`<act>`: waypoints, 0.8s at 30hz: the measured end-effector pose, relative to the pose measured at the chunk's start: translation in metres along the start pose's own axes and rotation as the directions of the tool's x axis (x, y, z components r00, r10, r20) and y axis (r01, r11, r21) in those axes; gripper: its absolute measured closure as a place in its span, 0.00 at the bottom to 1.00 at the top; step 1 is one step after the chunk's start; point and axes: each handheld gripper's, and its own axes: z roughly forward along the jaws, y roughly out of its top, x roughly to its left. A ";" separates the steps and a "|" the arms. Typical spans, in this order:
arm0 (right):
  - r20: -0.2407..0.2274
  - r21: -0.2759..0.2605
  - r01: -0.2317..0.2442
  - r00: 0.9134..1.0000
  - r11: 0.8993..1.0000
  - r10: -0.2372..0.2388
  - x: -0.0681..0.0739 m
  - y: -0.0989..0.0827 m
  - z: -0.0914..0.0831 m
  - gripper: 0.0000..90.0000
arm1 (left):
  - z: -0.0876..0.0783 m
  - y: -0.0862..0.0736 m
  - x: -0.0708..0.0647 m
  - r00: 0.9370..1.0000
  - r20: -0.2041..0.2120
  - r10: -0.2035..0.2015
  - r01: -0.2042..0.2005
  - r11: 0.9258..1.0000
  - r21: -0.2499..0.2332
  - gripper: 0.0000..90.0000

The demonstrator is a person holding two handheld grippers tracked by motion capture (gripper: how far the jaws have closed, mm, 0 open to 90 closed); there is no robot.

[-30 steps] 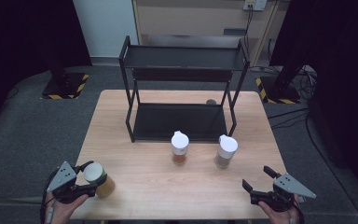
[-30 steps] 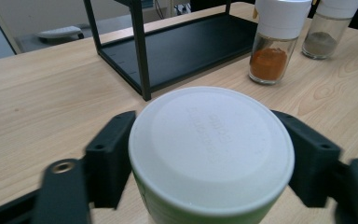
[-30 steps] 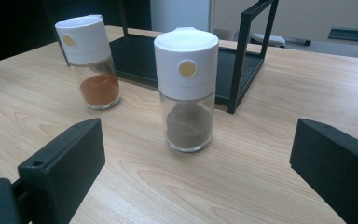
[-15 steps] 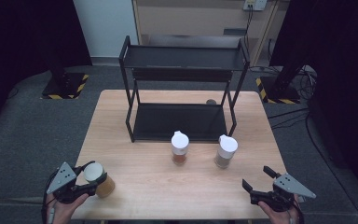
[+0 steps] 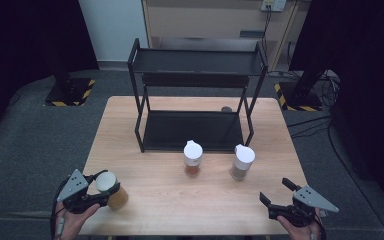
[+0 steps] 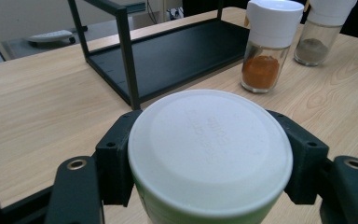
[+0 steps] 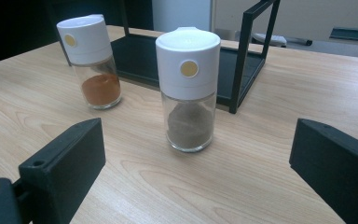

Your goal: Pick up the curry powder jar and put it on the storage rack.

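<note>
The left gripper has its two black jaws clamped on either side of a white-lidded container, just under the lid; in the high view it sits at the near left corner of the wooden table, its lower body amber. The right gripper rests at the near right edge with its jaws spread wide and nothing between them, aimed at the jar of grey-brown powder just ahead of it.

The hold is high on the container, close to the lid, so by my judgement a fast swing or a loosened squeeze could let it tilt or slip out. The jars are tall and narrow; a jaw that nudges one off-centre could tip it, and the jar of orange powder stands near enough to be knocked too.

Count: two grippers, one held container, two white-capped spice jars standing near the middle of the table, and one black two-tier rack at the far side, both shelves bare
</note>
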 end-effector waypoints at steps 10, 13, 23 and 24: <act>0.001 -0.001 -0.001 1.000 1.000 0.001 0.000 0.000 0.000 0.04 | 0.011 0.020 0.000 1.000 0.019 0.019 -0.019 1.000 -0.003 0.36; 0.000 -0.001 -0.001 1.000 1.000 0.001 0.000 0.000 0.000 0.04 | 0.015 0.027 0.002 0.999 0.029 0.016 -0.015 1.000 -0.011 0.36; -0.001 -0.003 -0.003 1.000 1.000 0.003 0.000 0.000 0.000 0.04 | 0.030 0.050 0.007 0.999 0.046 0.012 -0.010 0.999 -0.033 0.36; -0.002 -0.003 -0.004 1.000 1.000 0.004 0.000 0.000 0.000 0.04 | 0.032 0.053 0.007 0.999 0.048 0.011 -0.009 0.999 -0.034 0.36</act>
